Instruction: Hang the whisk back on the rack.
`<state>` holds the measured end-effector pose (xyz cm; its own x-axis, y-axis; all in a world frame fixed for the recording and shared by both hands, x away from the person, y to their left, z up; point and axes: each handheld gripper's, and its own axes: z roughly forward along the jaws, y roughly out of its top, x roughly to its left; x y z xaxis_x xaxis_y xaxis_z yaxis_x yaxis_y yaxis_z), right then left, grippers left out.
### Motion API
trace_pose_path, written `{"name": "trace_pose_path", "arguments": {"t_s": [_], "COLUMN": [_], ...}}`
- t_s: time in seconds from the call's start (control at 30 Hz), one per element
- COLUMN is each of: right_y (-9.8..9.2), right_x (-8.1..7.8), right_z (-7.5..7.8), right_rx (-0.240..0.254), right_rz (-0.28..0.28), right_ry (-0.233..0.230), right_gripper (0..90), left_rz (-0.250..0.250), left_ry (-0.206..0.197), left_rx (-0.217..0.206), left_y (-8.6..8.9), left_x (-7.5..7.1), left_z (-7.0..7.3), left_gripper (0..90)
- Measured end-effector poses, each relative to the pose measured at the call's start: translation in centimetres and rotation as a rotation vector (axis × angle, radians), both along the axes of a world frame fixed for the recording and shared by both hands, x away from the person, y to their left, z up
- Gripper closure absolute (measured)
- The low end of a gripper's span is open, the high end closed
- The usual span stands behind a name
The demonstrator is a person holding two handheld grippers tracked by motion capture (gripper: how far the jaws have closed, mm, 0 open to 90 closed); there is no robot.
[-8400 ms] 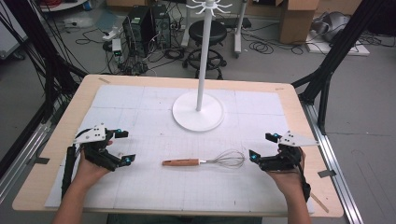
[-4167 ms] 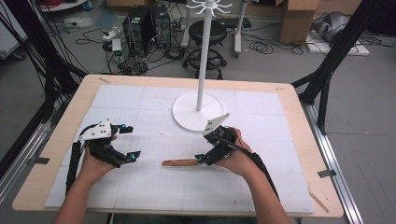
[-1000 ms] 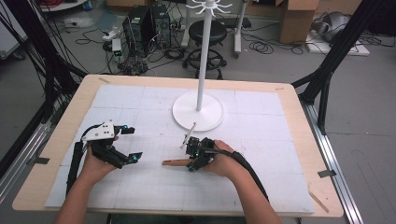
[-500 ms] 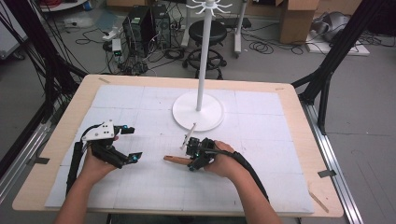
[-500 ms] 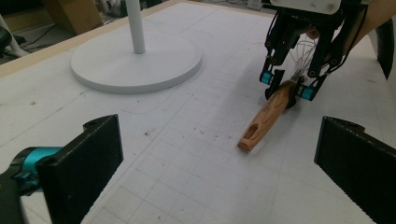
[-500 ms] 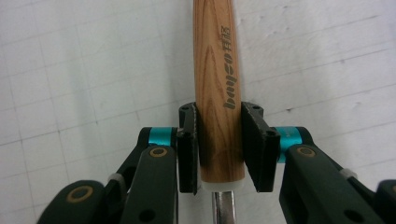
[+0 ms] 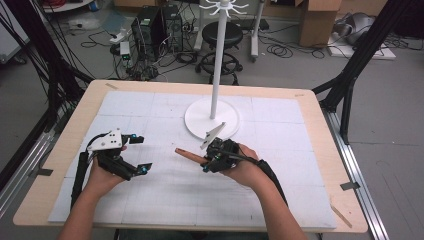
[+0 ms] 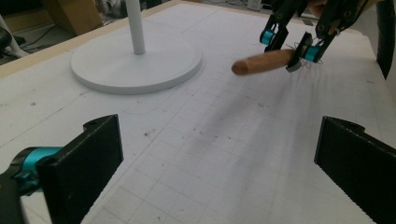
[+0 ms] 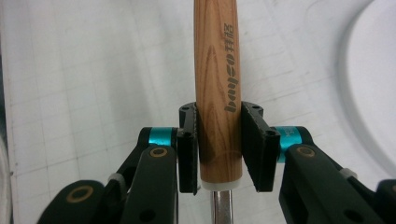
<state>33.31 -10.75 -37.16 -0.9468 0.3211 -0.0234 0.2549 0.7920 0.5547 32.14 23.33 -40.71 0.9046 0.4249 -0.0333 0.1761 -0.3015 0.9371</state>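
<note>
On the left of the white gridded mat, the left gripper rested low with its black jaws spread wide and nothing between them; in the left gripper view their ribbed pads framed bare, lightly scuffed mat. Toward the middle, the whisk was off the table, pinched by the right gripper, its tapered wooden handle poking out leftward and slightly up. The right gripper view showed the jaws pressed against both sides of that handle near its lower end, just above a pale collar and the steel stem; the wood was smooth, round and grained, with dark lettering down one side. The grip looked centred, which suited a slick cylinder that could roll or slide. To do the lift well, the pinch probably needed to stay firm and the wrist level, since the wire end, hidden behind the hand, would weigh the tool off balance. Farther right and behind stood the white stand, a slim pole on a flat round base, hooks fanned at its top; any move that way would have needed to clear the pole.
</note>
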Motion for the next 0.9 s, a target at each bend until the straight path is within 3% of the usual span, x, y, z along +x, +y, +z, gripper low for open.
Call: {"name": "trace_pose_path", "arguments": {"t_s": [0.3, 0.53, 0.9], "right_y": [-1.6, -3.0, -4.2], "right_x": [0.1, 0.7, 0.8], "right_z": [2.1, 4.0, 5.4], "right_rx": [0.108, 0.155, 0.243], "right_rz": [-0.040, -0.071, -0.105], "right_ry": [-0.058, -0.089, -0.123], "right_gripper": [70.0, 70.6, 70.7], "left_rz": [0.002, 0.006, 0.002], "left_ry": [0.000, -0.006, -0.005], "left_rx": [-0.010, -0.018, -0.015], "left_y": [0.0, 0.2, 0.1], "left_x": [0.0, 0.0, -0.1], "left_z": [0.1, 0.2, 0.2], "left_gripper": [1.7, 1.7, 1.7]}}
